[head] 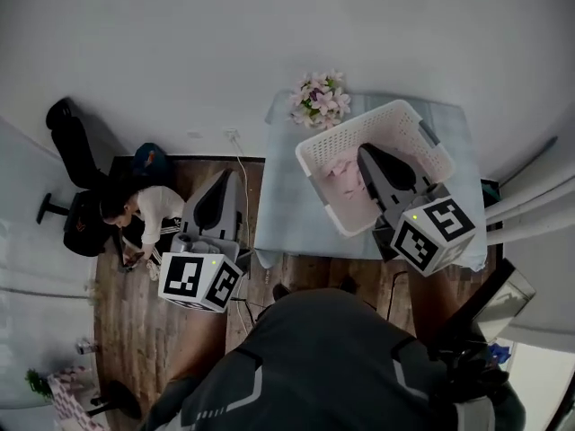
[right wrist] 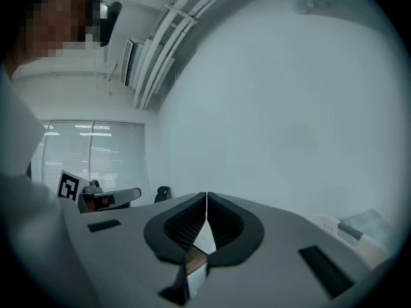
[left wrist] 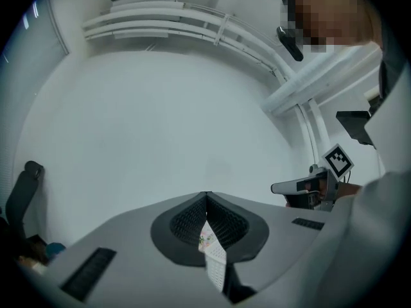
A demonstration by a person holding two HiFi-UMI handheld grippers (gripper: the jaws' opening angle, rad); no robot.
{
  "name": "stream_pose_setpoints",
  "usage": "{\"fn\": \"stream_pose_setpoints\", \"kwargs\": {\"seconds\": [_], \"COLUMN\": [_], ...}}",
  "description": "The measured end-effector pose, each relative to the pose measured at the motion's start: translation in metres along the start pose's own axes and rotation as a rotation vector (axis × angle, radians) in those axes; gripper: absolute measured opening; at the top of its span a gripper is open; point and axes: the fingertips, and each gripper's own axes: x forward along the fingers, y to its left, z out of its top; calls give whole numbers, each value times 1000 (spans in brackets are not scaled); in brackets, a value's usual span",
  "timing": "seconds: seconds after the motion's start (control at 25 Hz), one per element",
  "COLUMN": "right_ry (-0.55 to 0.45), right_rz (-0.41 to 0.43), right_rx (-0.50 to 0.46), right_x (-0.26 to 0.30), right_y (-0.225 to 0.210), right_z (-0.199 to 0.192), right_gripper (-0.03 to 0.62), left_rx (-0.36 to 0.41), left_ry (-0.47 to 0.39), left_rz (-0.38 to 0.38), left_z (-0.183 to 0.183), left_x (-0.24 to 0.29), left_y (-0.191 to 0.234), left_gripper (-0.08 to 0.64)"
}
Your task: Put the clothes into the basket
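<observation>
A white slatted basket [head: 401, 120] stands on the light blue table [head: 278, 206], with pink clothes [head: 342, 171] lying inside it. My right gripper [head: 367, 152] hovers over the basket, its jaws pressed together and empty. In the right gripper view the right gripper [right wrist: 206, 195] points at a bare wall. My left gripper [head: 224, 180] hangs left of the table, over the wooden floor. It is shut too, with nothing held. In the left gripper view the left gripper [left wrist: 206, 194] faces a white wall and ceiling. No clothes show in either gripper view.
A bunch of pink flowers [head: 320, 99] stands at the table's back edge beside the basket. A person [head: 144, 210] crouches on the floor at left, near a black office chair [head: 75, 155]. A cable [head: 241, 173] runs along the floor by the table.
</observation>
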Motion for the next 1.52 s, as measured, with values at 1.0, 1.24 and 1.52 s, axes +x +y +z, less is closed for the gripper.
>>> {"fn": "stream_pose_setpoints", "kwargs": {"seconds": [1.0, 1.24, 1.52], "right_ry": [13, 35, 16], "right_rz": [-76, -163, -127], "right_rx": [-49, -96, -96], "right_x": [28, 24, 26], "right_y": [21, 12, 19], "right_z": [0, -3, 3], "right_gripper": [14, 14, 14], "left_rx": [0, -33, -2], "left_ry": [12, -25, 19], "left_rz": [-66, -105, -93], "left_z": [0, 11, 7], "left_x": [-7, -11, -8], "left_y": [31, 25, 28], "left_gripper": [9, 9, 9]}}
